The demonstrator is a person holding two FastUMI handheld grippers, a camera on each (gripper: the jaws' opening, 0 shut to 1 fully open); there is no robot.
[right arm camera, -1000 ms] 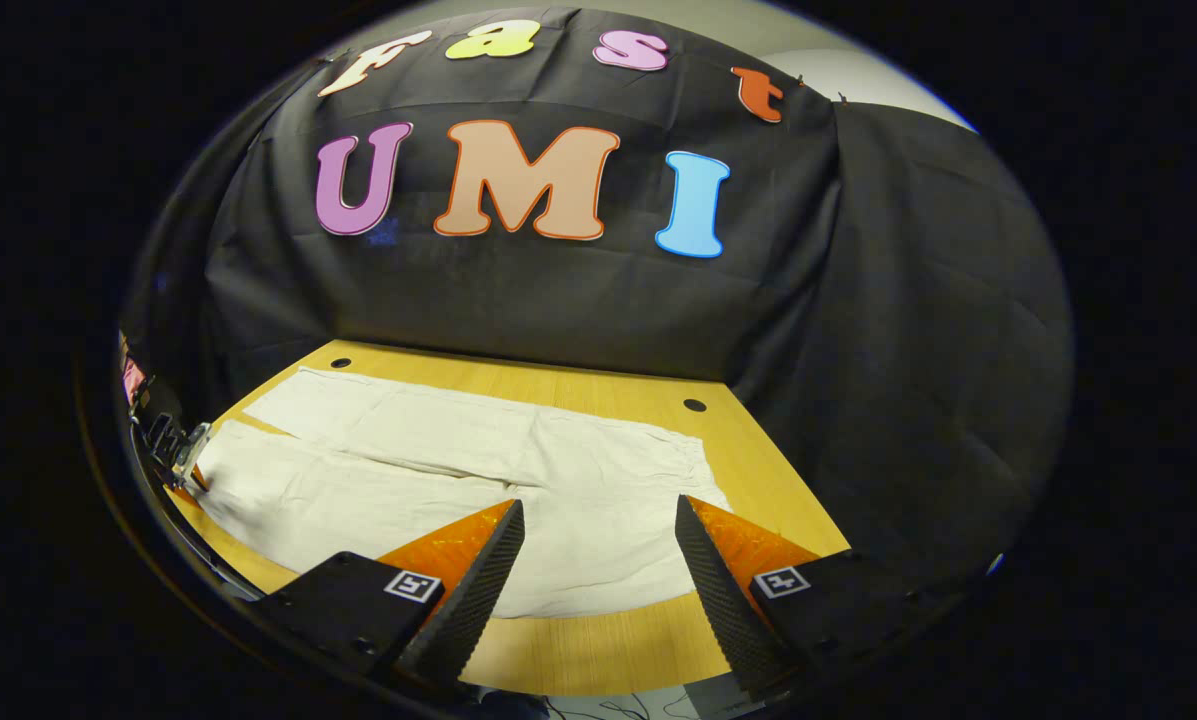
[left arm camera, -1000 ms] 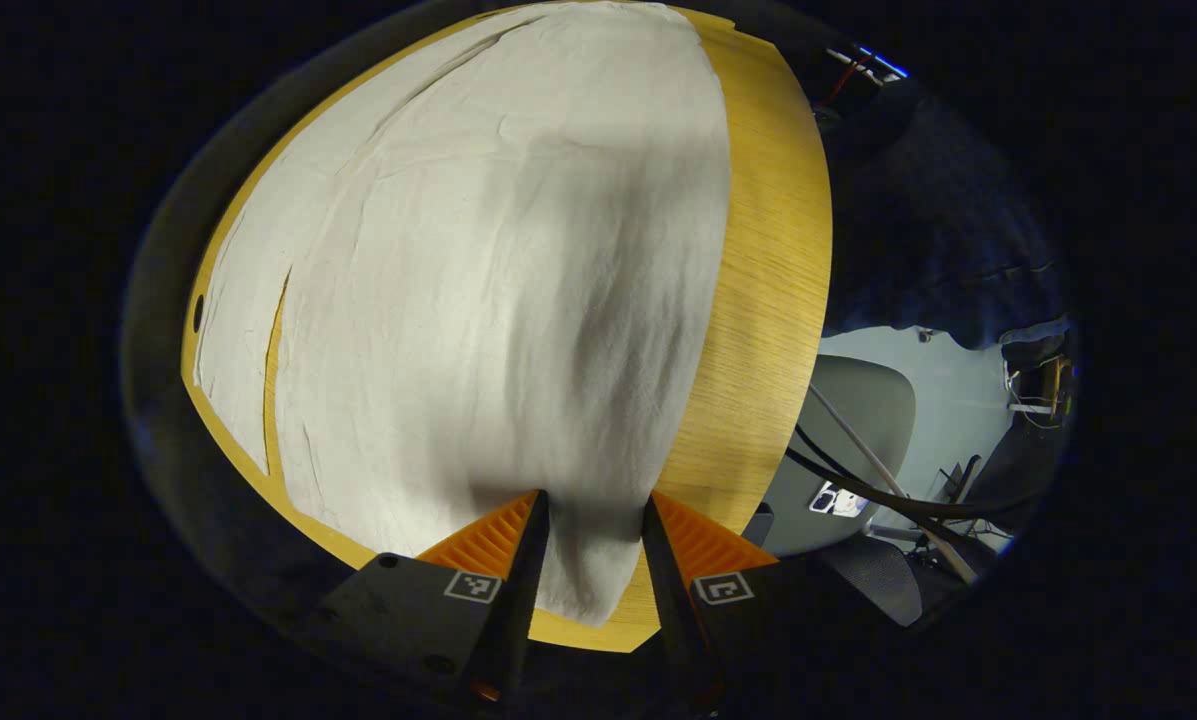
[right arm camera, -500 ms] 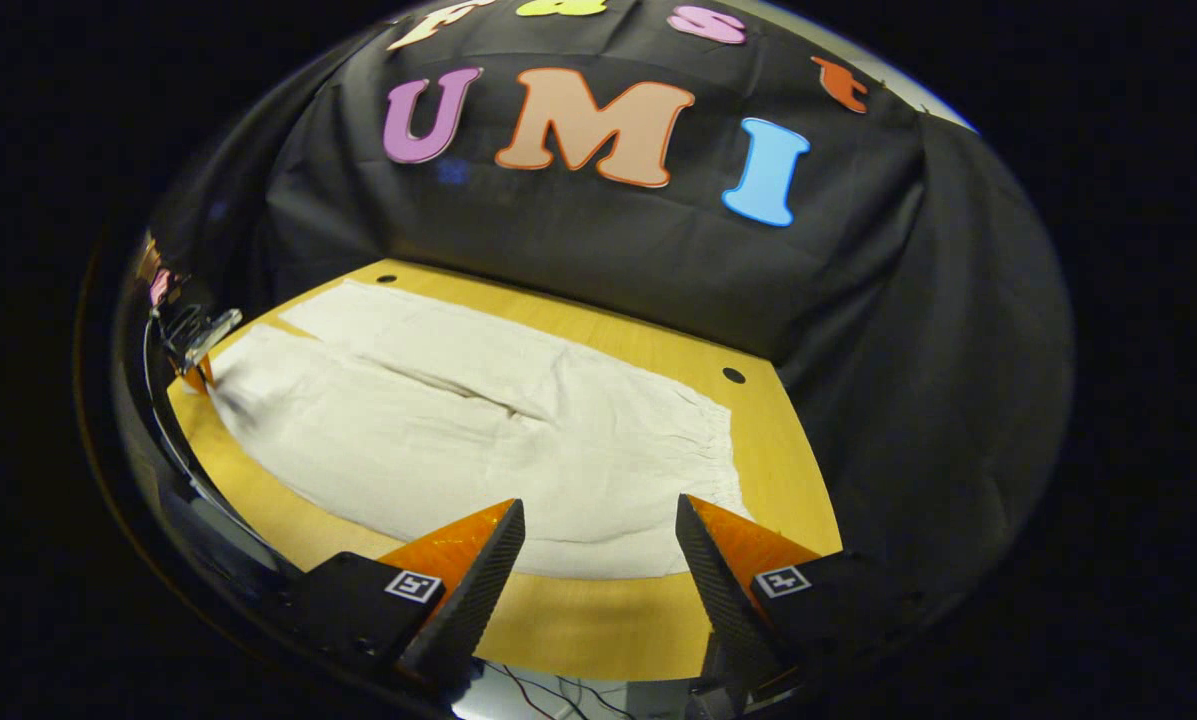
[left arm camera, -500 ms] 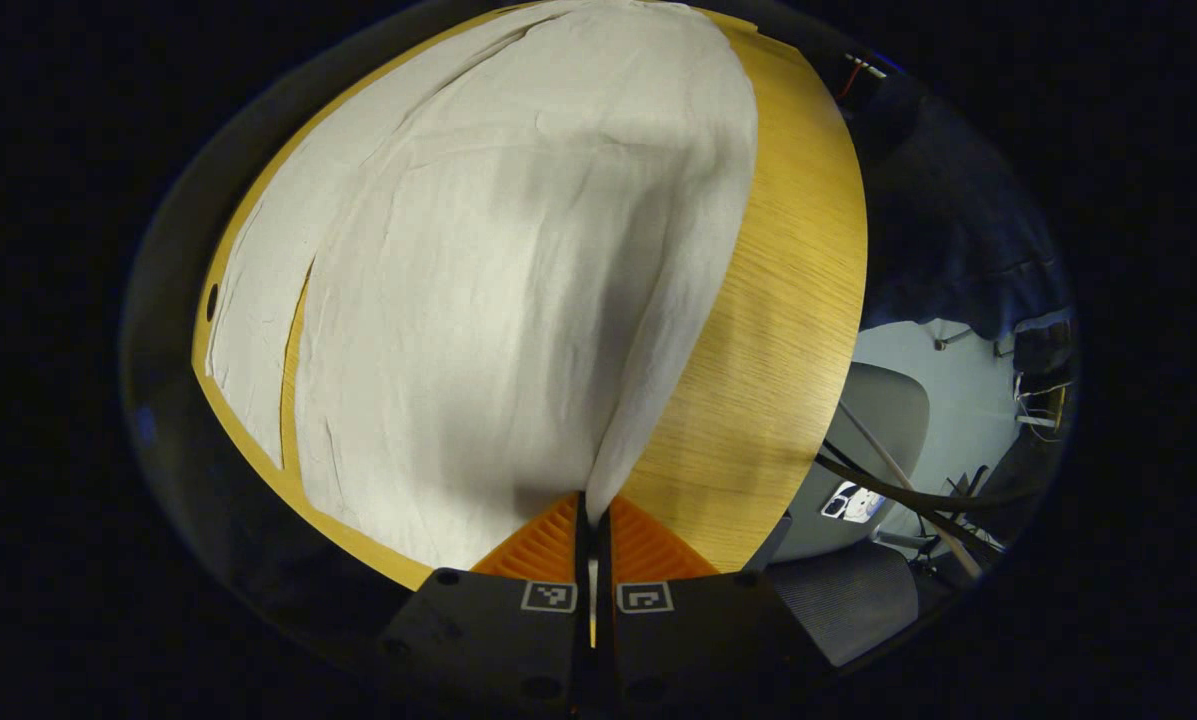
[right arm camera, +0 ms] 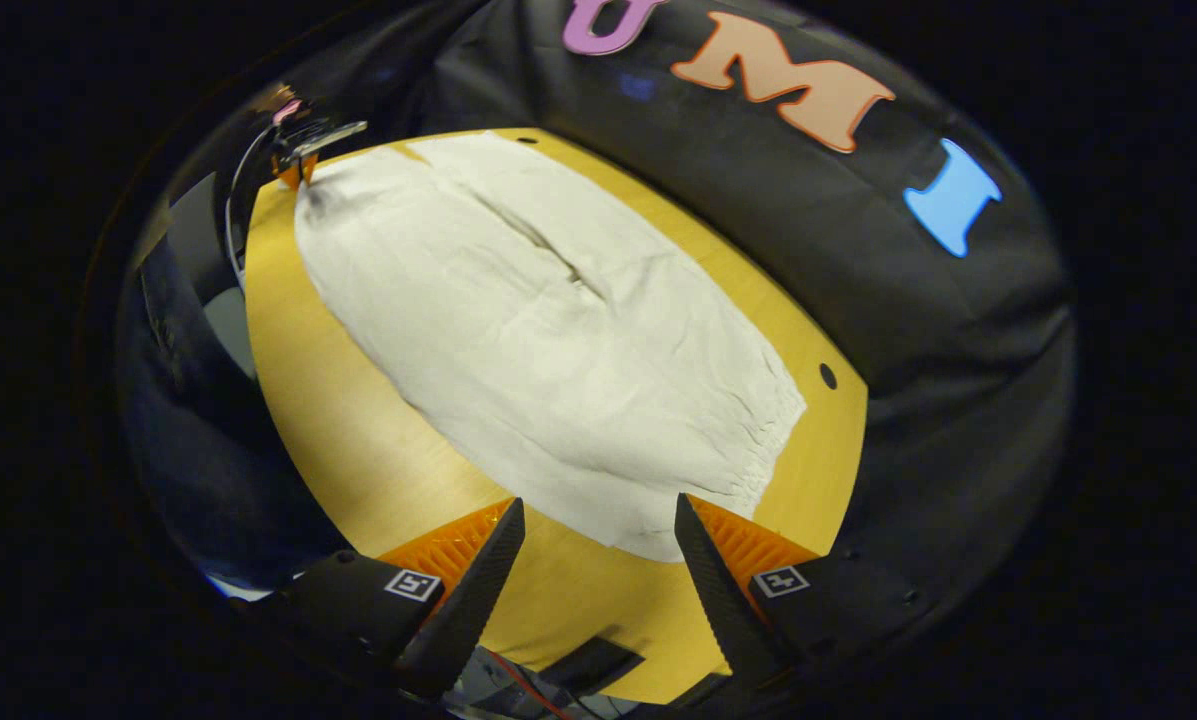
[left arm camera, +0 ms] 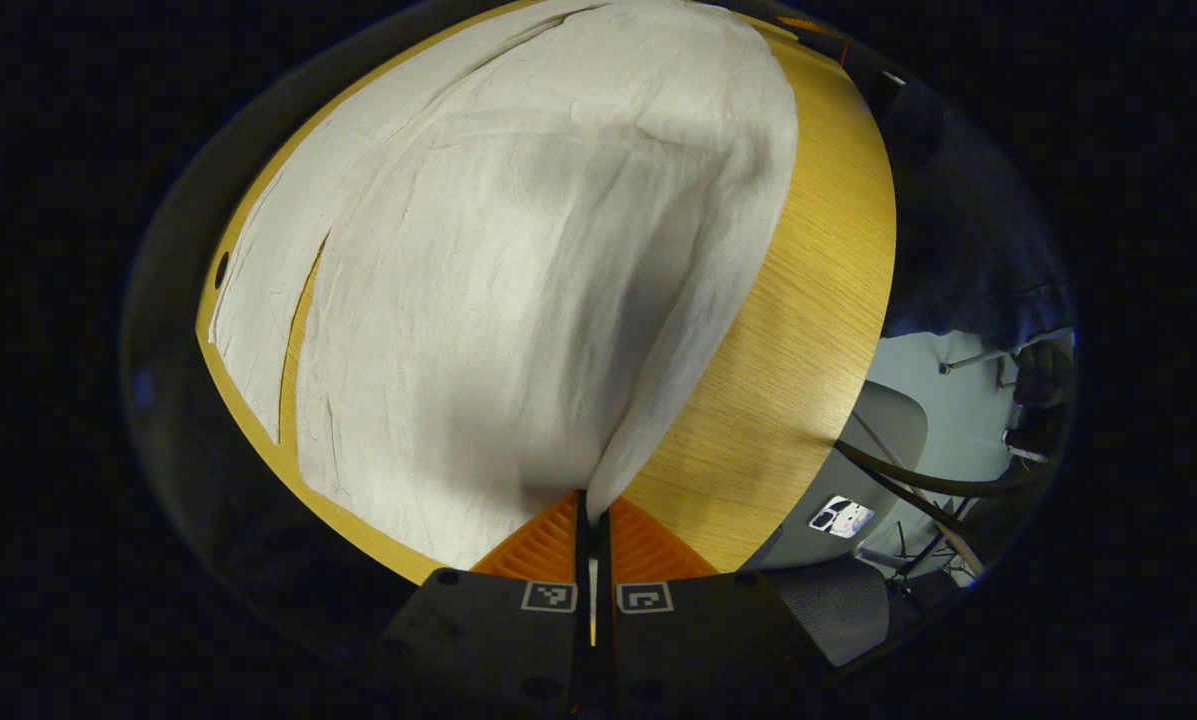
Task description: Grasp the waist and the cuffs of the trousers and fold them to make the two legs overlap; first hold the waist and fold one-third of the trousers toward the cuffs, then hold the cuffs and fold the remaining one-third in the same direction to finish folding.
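On the table [right arm camera: 358,430], trousers [right arm camera: 558,340] stretch lengthwise from the gaping right tongs [right arm camera: 598,515] to left tongs [left arm camera: 590,505] pinching a cuff.

One pair of trousers [left arm camera: 518,260] lies on one wooden surface [left arm camera: 808,300], its two legs side by side. Two hand-held grippers: the left hand-held gripper [left arm camera: 590,500] at the trousers' cuff end, the right hand-held gripper [right arm camera: 598,520] at their waist end. Two round holes [right arm camera: 828,376] in the surface beside the trousers. One chair [left arm camera: 838,610] beyond the surface's edge
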